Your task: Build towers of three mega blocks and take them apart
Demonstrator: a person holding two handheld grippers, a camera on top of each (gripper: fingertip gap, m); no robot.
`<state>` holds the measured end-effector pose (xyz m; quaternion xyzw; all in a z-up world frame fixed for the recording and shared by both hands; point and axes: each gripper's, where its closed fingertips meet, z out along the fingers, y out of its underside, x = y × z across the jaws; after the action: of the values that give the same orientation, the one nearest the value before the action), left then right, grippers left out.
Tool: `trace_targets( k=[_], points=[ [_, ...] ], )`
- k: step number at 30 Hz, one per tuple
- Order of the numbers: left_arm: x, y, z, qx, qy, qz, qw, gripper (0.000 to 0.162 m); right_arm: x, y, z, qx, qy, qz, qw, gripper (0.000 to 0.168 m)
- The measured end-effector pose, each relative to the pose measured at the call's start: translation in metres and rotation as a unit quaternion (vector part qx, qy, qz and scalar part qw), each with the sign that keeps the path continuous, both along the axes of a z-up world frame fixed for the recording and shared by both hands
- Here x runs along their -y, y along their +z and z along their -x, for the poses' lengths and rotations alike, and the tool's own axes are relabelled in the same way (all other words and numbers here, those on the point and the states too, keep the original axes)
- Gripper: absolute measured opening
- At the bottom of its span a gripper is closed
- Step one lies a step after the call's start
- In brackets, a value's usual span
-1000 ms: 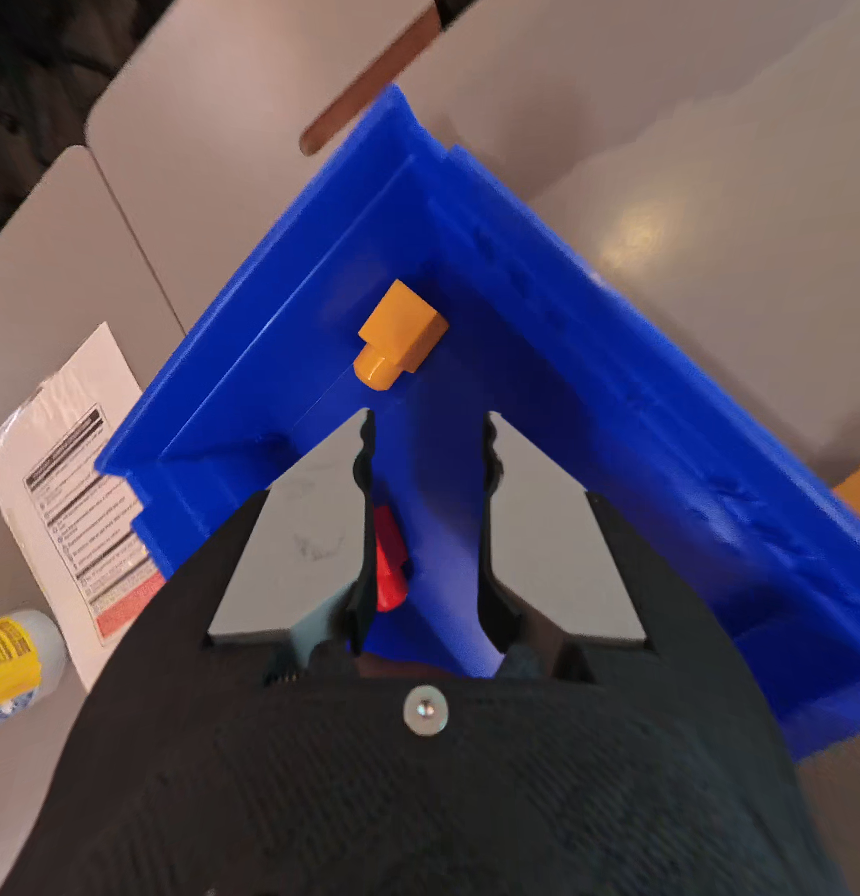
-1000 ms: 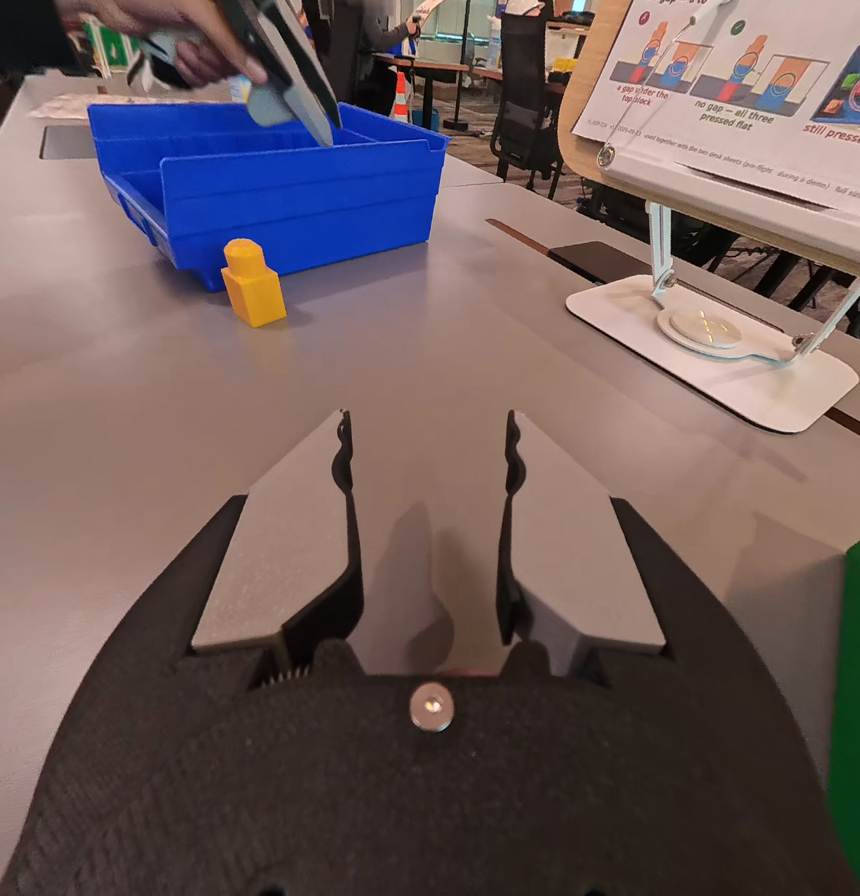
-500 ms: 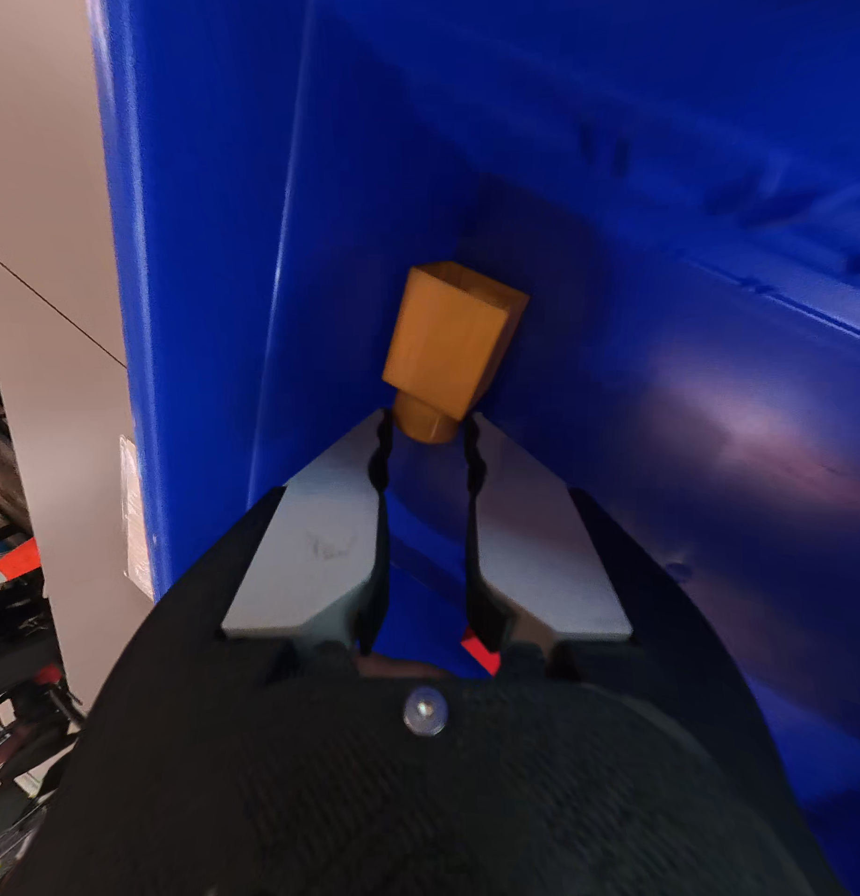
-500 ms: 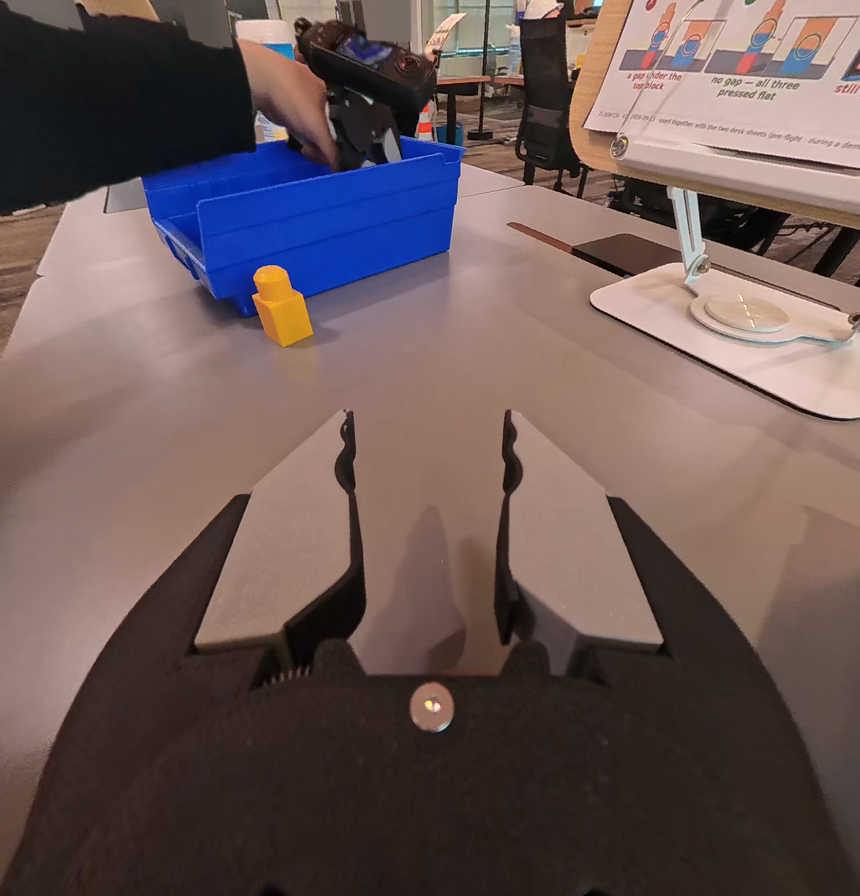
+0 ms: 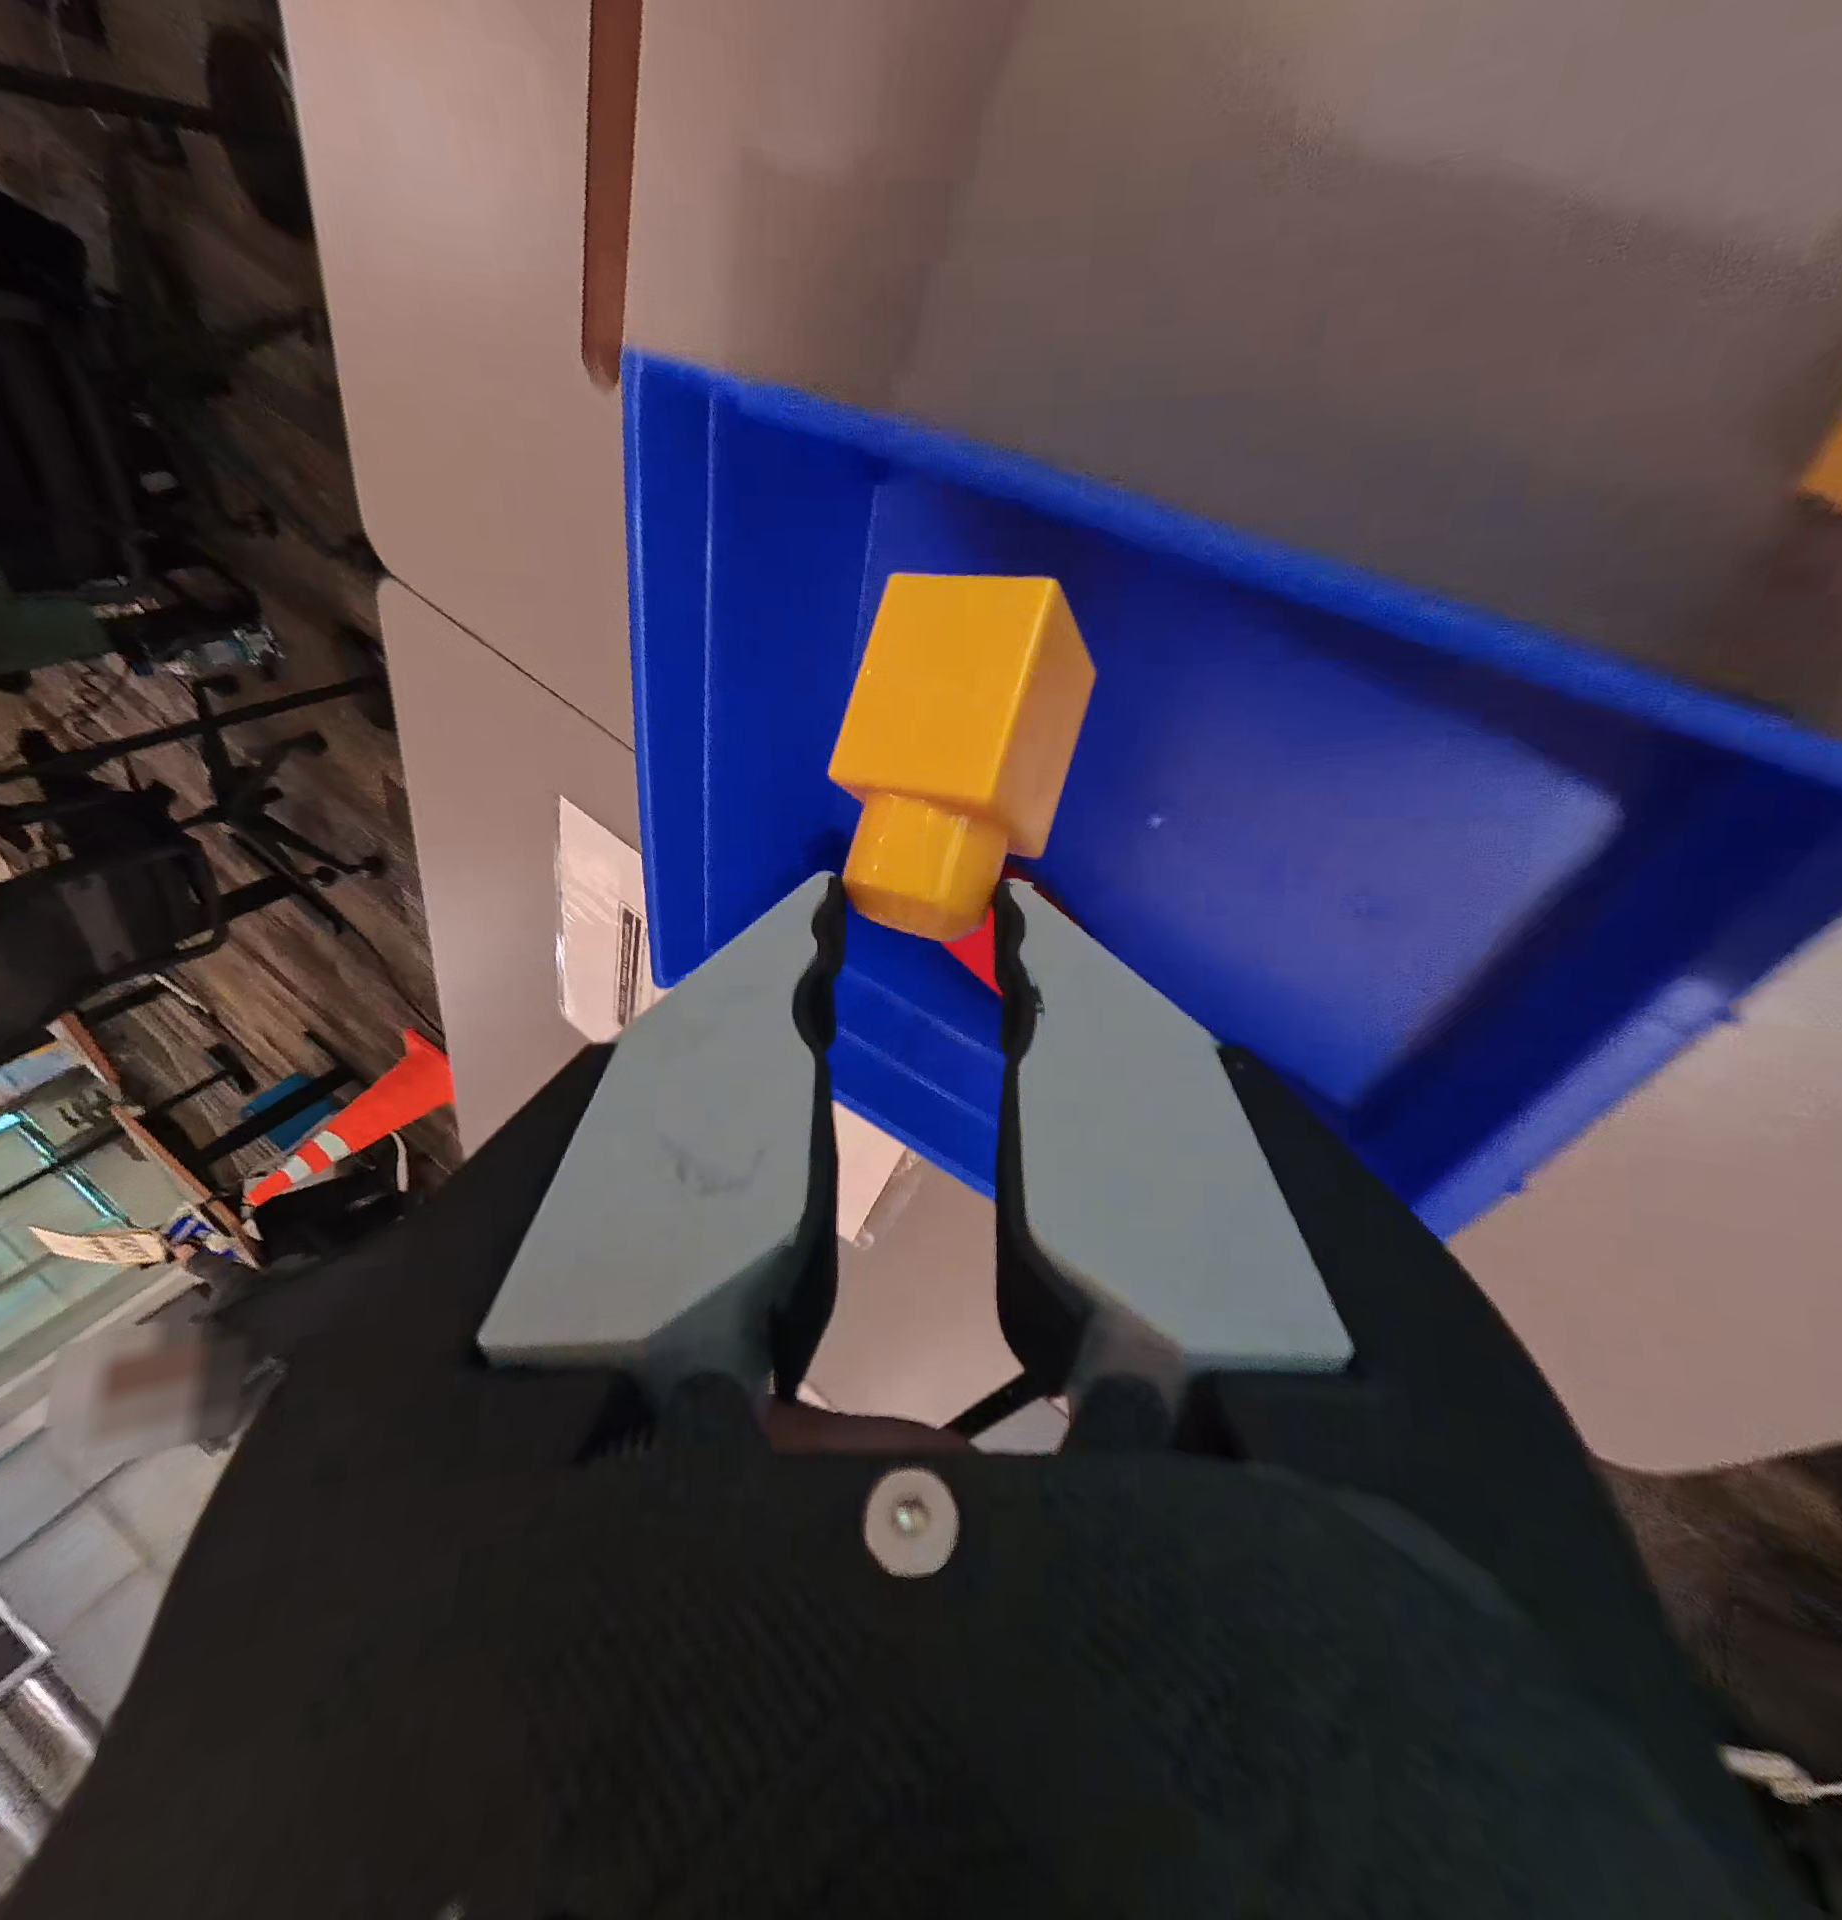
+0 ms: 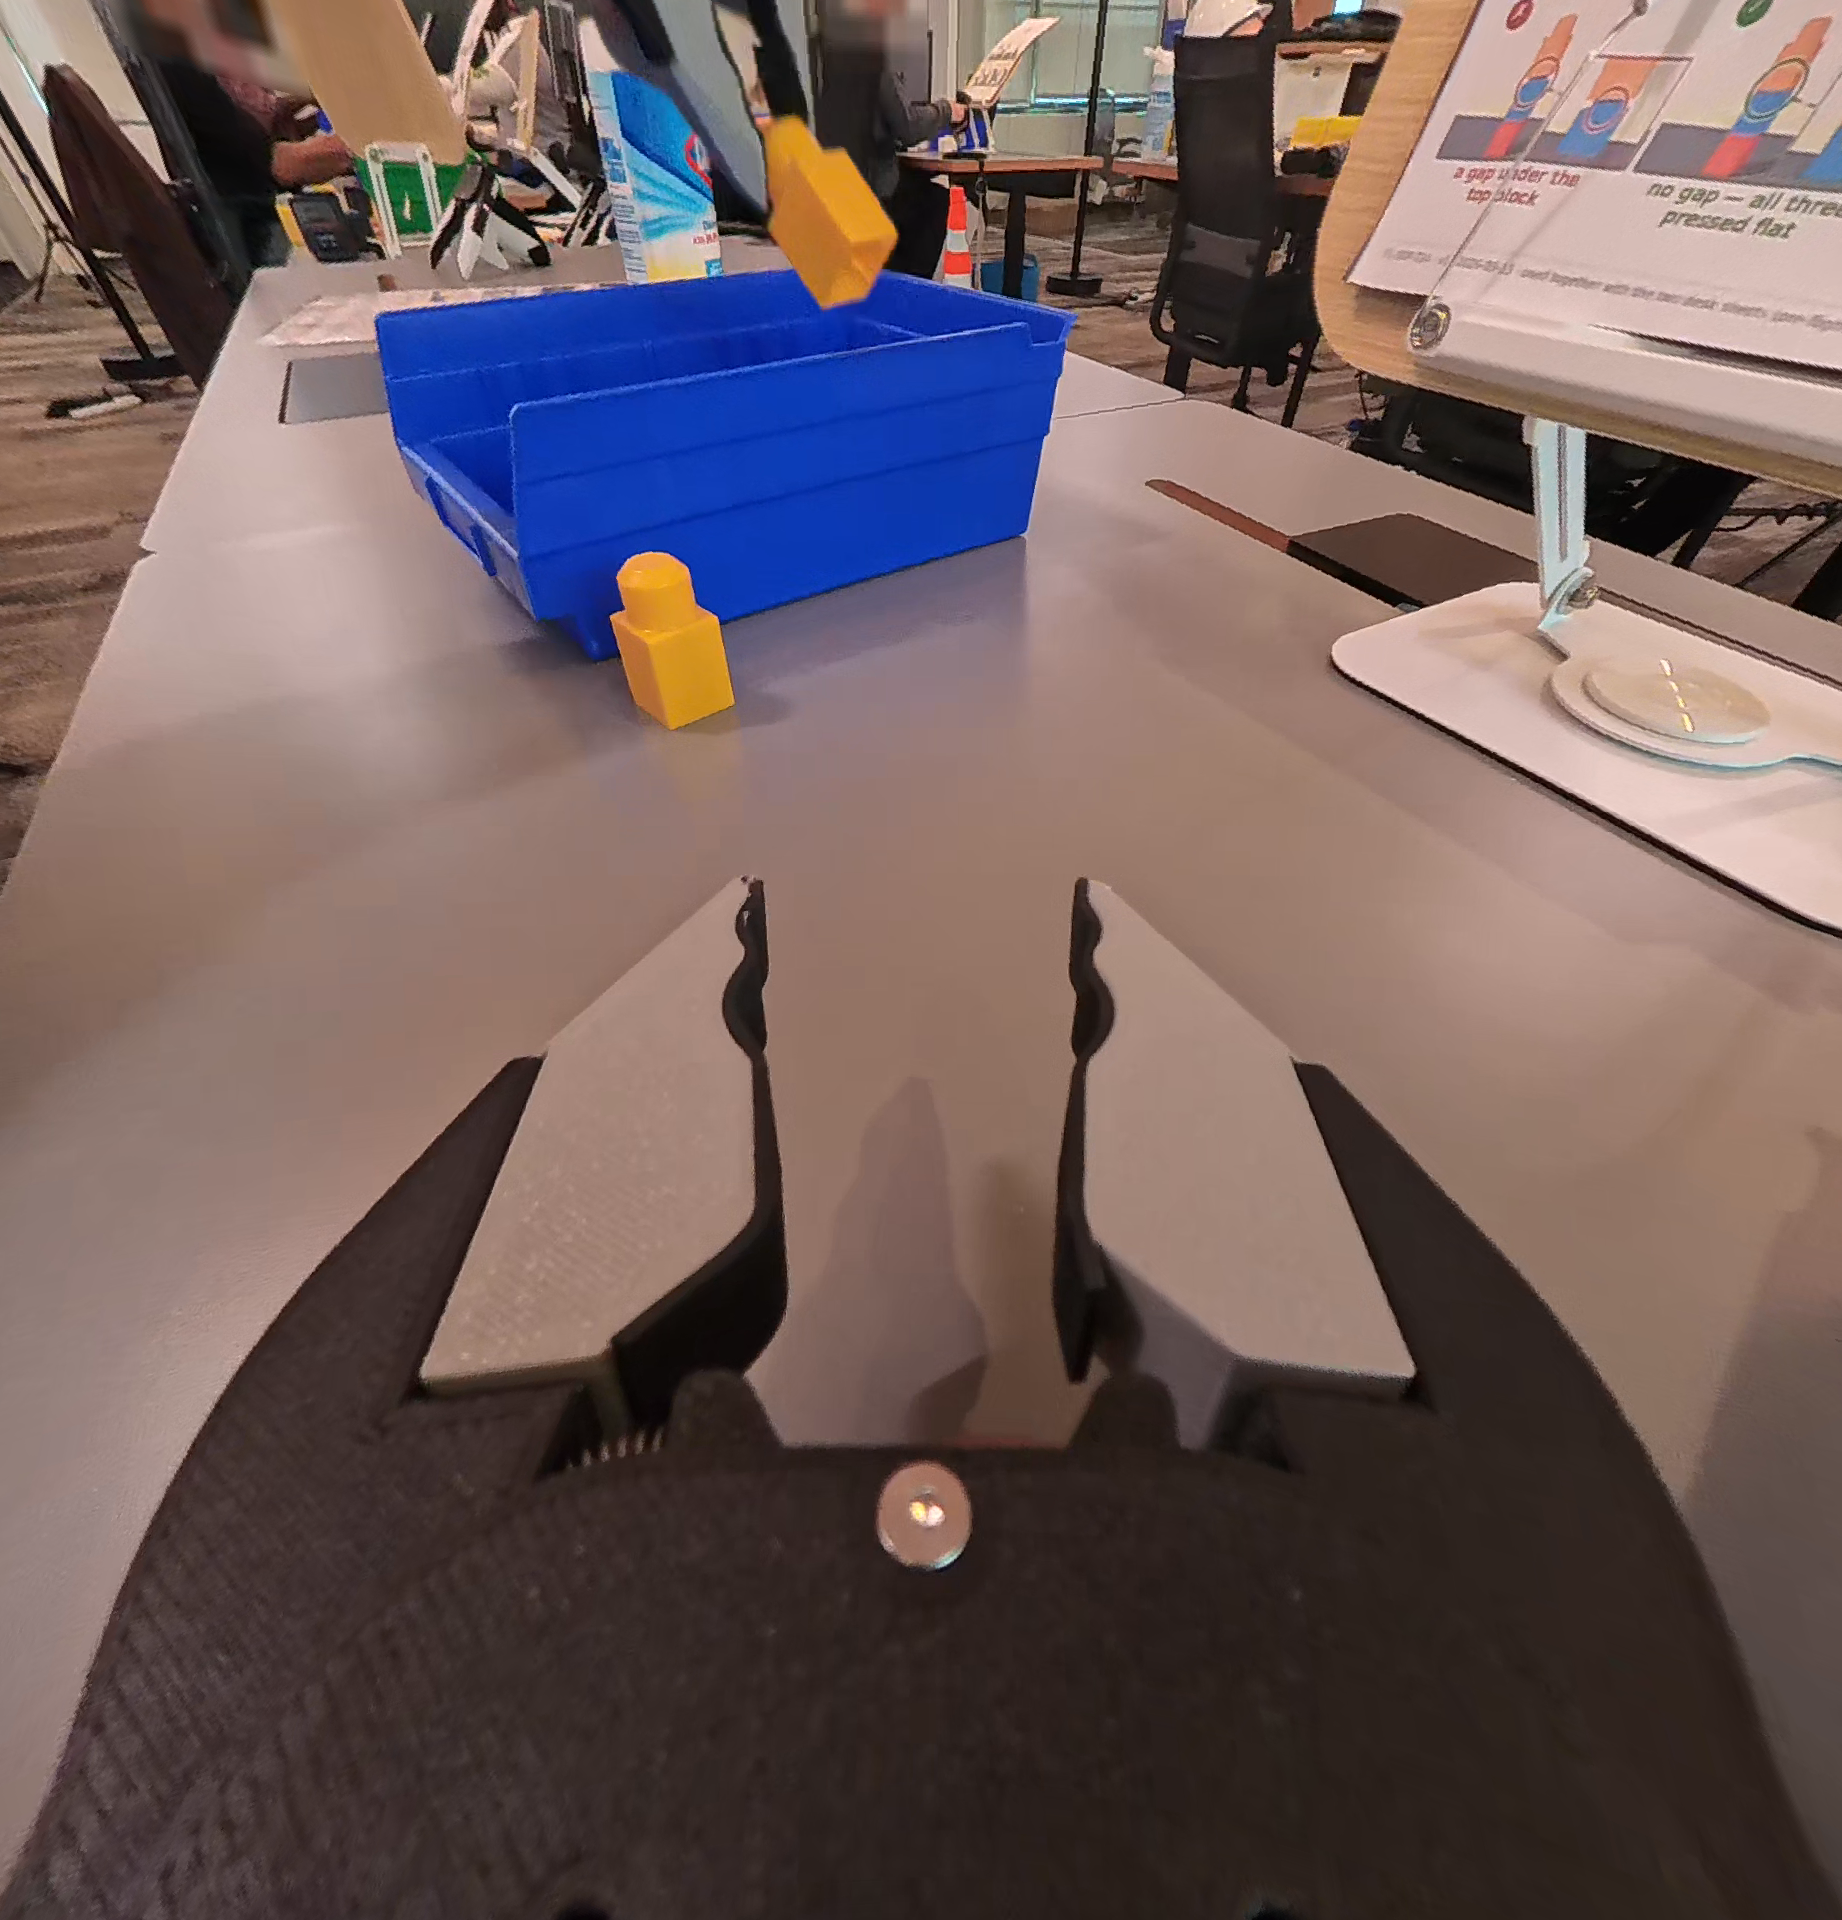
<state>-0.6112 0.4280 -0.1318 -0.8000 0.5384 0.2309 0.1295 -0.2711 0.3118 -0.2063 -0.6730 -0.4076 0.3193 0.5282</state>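
Observation:
My left gripper (image 5: 919, 902) is shut on the stud of a yellow block (image 5: 964, 717) and holds it in the air above the blue bin (image 5: 1312, 831). A bit of a red block (image 5: 974, 958) shows in the bin behind the stud. In the right wrist view the same held block (image 6: 829, 223) hangs from the left gripper above the bin (image 6: 771, 488). A second yellow block (image 6: 671, 655) stands upright on the grey table (image 6: 896, 790) just in front of the bin. My right gripper (image 6: 917, 894) is open and empty, low over the table.
A white stand (image 6: 1623, 707) with an instruction board is at the right. A dark slot (image 6: 1395, 556) lies in the table beside it. A wipes canister (image 6: 657, 177) stands behind the bin. A paper sheet (image 5: 595, 914) lies left of the bin. People and chairs are in the background.
My left gripper closed on the yellow block's stud inside the bin and lifted it up out of the bin. My right gripper stayed open and shifted its view slightly.

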Motion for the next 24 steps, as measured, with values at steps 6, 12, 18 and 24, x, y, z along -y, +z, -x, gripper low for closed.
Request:
trace_targets(
  k=[6, 12, 18, 24],
  points=[
    [0.048, 0.013, -0.096, -0.028, -0.085, 0.040, 0.995, 0.027, -0.004, 0.009, -0.009, -0.001, -0.023, -0.024, 0.999, 0.056],
    [0.066, -0.030, -0.168, -0.096, -0.142, 0.095, 0.981, 0.027, -0.014, 0.011, -0.022, -0.008, -0.052, -0.022, 0.998, 0.056],
    [0.057, -0.081, -0.207, -0.072, -0.149, 0.124, 0.978, 0.027, -0.021, 0.007, -0.030, 0.010, -0.060, -0.031, 0.998, 0.061],
    [0.056, -0.112, -0.210, -0.094, -0.158, 0.141, 0.973, 0.027, -0.024, 0.009, -0.032, 0.002, -0.059, -0.025, 0.998, 0.061]
  ],
)
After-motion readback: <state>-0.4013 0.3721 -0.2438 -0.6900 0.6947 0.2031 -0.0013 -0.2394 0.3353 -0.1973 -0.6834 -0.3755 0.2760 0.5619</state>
